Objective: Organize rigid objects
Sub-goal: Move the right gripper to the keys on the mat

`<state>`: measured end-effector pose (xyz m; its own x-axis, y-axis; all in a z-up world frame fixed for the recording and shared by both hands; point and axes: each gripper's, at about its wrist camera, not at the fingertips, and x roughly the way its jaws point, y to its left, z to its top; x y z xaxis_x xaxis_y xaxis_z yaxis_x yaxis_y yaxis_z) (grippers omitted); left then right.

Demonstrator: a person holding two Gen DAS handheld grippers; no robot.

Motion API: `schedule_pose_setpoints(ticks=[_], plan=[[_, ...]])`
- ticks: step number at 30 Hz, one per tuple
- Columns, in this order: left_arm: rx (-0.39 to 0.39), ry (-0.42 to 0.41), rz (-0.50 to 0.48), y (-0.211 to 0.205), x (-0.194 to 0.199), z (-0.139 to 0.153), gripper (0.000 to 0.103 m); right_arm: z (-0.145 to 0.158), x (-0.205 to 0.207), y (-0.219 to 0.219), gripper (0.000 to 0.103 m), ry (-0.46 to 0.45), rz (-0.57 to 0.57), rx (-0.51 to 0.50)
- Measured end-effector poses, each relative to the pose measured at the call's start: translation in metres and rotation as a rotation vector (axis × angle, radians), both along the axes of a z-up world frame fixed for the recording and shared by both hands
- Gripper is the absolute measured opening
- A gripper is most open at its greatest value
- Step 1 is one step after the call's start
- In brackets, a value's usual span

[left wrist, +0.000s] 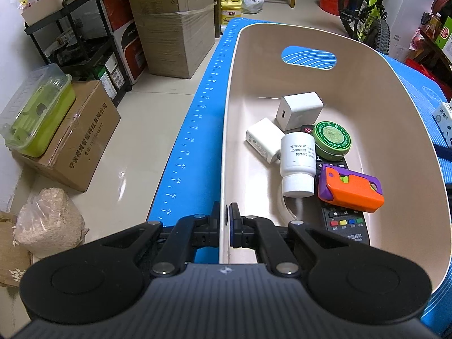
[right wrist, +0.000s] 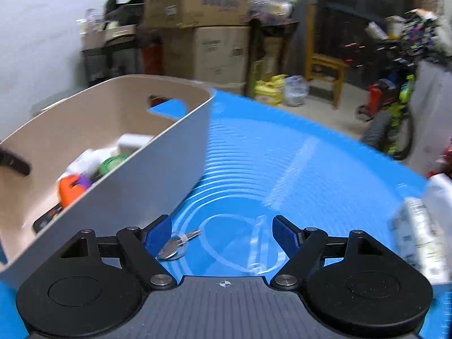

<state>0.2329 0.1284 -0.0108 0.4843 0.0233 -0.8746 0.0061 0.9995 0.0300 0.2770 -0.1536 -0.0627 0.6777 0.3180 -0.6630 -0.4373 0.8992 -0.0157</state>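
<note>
Beige bin (left wrist: 367,90): smooth matt plastic, slight sheen inside. Blue mat (right wrist: 282,155): ribbed, foam-like, matt. White chargers (left wrist: 300,110): glossy hard plastic. White bottle (left wrist: 298,163): smooth plastic, semi-gloss. Green tin (left wrist: 333,140): looks like printed metal, shiny lid. Orange-purple toy (left wrist: 350,188): matt plastic. Remote (left wrist: 343,226): black plastic, rubbery coloured buttons. Key (right wrist: 176,247) on the mat: bright polished metal. Gripper bodies (left wrist: 226,282): black matt plastic, ribbed top, metal pivot pins; blue pads (right wrist: 284,234) look rubbery. Floor tiles (left wrist: 135,130): glossy, reflective. Cardboard boxes (left wrist: 175,22): matt paper, tape-wrapped.
</note>
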Motion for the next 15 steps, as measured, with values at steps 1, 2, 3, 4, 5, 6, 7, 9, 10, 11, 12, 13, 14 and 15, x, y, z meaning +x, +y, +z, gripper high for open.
schedule_pose_setpoints(ticks=[1,2,3,4,5,6,7,9,10,11,12,13,14,15], plan=[[0.001,0.000,0.000,0.000,0.000,0.000,0.007,-0.004,0.000,0.001,0.081,0.007,0.018,0.001],[0.002,0.000,-0.001,0.000,0.000,0.000,0.007,-0.009,0.001,0.004,0.081,0.014,0.039,-0.001],[0.002,0.001,-0.001,0.000,0.000,0.000,0.007,-0.013,0.003,0.005,0.079,0.020,0.058,-0.004],[0.003,0.000,-0.001,0.000,0.000,0.000,0.007,-0.015,0.004,0.005,0.079,0.025,0.075,-0.008],[0.005,0.000,-0.001,-0.001,0.000,-0.001,0.007,-0.018,0.006,0.005,0.078,0.028,0.094,-0.008],[0.008,0.000,-0.001,-0.001,0.000,0.000,0.007,-0.020,0.008,0.006,0.077,0.032,0.111,-0.006],[0.010,0.000,-0.002,-0.001,0.000,0.000,0.007,-0.023,0.010,0.007,0.076,0.035,0.128,-0.005],[0.011,-0.001,-0.002,-0.002,0.000,-0.001,0.007,-0.027,0.013,0.009,0.075,0.043,0.152,-0.010],[0.010,0.000,-0.001,-0.002,0.000,-0.001,0.007,-0.030,0.015,0.011,0.075,0.050,0.171,-0.014],[0.011,0.000,-0.002,-0.002,0.000,-0.001,0.007,-0.031,0.014,0.012,0.073,0.053,0.190,-0.014],[0.011,0.000,-0.002,-0.002,0.000,-0.001,0.007,-0.033,0.014,0.013,0.072,0.055,0.207,-0.013],[0.013,0.000,-0.002,-0.002,0.000,-0.001,0.007,-0.035,0.015,0.014,0.070,0.061,0.219,-0.015],[0.015,0.000,-0.002,-0.002,0.000,0.000,0.007,-0.038,0.017,0.015,0.067,0.072,0.230,-0.014],[0.017,0.000,-0.002,-0.003,0.000,-0.001,0.007,-0.040,0.019,0.016,0.066,0.080,0.238,-0.012]])
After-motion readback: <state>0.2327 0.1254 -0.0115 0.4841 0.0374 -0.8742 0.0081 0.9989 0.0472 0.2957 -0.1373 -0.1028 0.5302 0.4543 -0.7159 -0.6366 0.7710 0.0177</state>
